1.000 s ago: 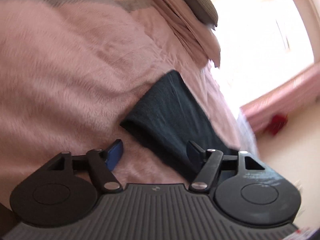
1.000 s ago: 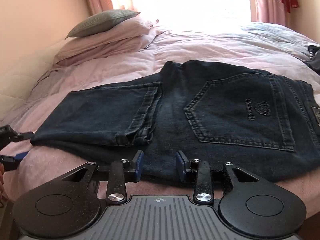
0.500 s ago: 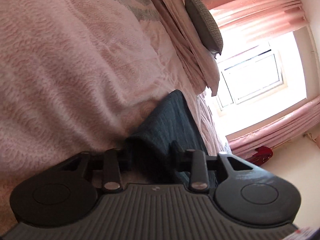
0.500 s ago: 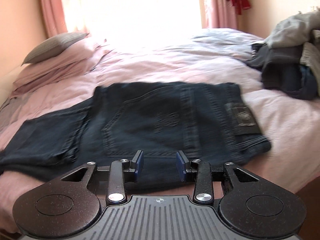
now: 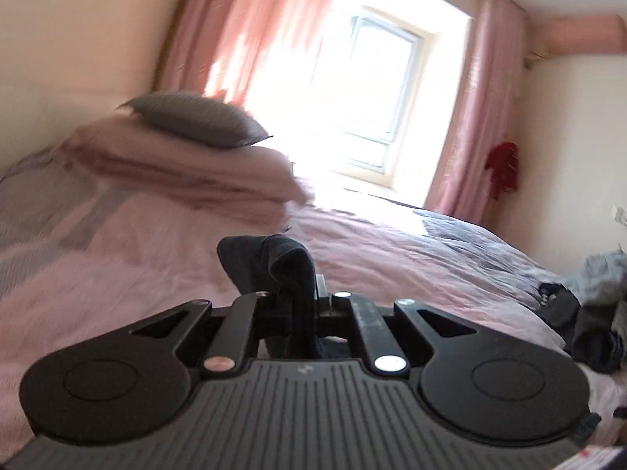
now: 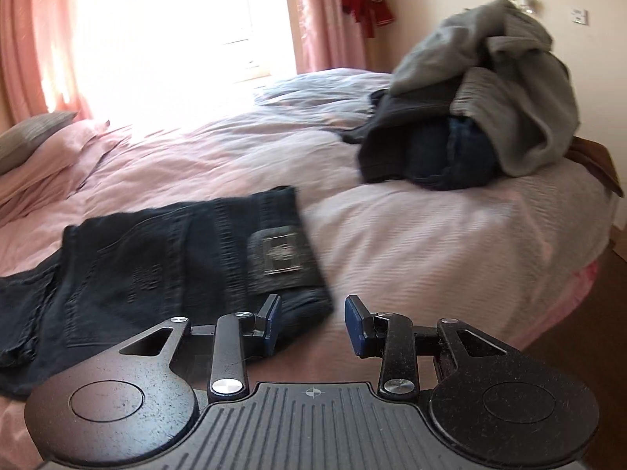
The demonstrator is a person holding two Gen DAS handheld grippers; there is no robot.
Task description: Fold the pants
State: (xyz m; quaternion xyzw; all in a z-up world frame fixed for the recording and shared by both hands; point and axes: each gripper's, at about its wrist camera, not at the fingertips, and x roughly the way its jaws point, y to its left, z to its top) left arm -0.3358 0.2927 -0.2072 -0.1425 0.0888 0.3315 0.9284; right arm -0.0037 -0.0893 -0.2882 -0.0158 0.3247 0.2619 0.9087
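The left wrist camera sits just behind its own black two-finger left gripper [image 5: 298,297] and looks nearly level across the pink quilted bed cover [image 5: 137,258] toward the bright window [image 5: 372,90] between salmon-pink curtains [image 5: 235,27]; the frame is tilted and blurred.

The right wrist camera looks from behind the black right gripper with blue pads [image 6: 312,327], angled downward, close to the bed's near edge, with the dark blue denim pants [image 6: 156,270] just ahead.

Both views share the pink cover, the window wall, the grey ribbed pillow [image 5: 192,119] at the bed's left end, a small red garment [image 6: 368,2] hanging on the wall, and the heap of grey and dark clothes [image 6: 490,90] on the right.
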